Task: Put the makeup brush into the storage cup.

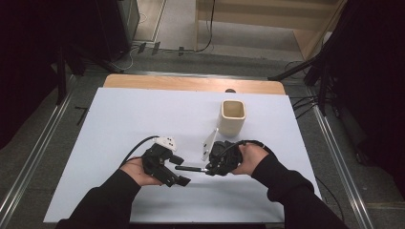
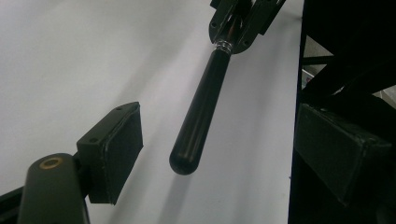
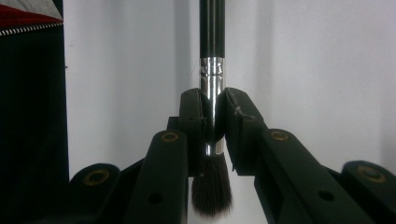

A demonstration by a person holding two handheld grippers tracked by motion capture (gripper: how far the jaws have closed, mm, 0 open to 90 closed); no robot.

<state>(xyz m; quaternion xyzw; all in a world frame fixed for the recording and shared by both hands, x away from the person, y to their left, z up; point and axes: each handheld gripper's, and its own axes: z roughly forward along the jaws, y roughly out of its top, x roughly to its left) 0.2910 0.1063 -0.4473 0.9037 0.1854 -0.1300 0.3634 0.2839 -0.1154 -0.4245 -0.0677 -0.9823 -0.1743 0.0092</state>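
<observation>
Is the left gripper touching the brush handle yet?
Apart. In the left gripper view, the brush handle lies between the open left gripper pads, table showing between.

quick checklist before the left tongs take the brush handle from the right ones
1. Right tongs gripping the black-handled brush with a silver metal collar: ok, the jaws are shut on the collar, with the dark bristles behind them.
2. Left tongs open: ok, the pads stand wide apart.
3. Handle lined up between the left pads: ok, its rounded end sits in the gap, touching neither pad.
4. Handle clear of the white table sheet: cannot tell how far above it.
5. Cream square-mouthed cup out of the way: ok, it stands upright beyond the right hand.
</observation>
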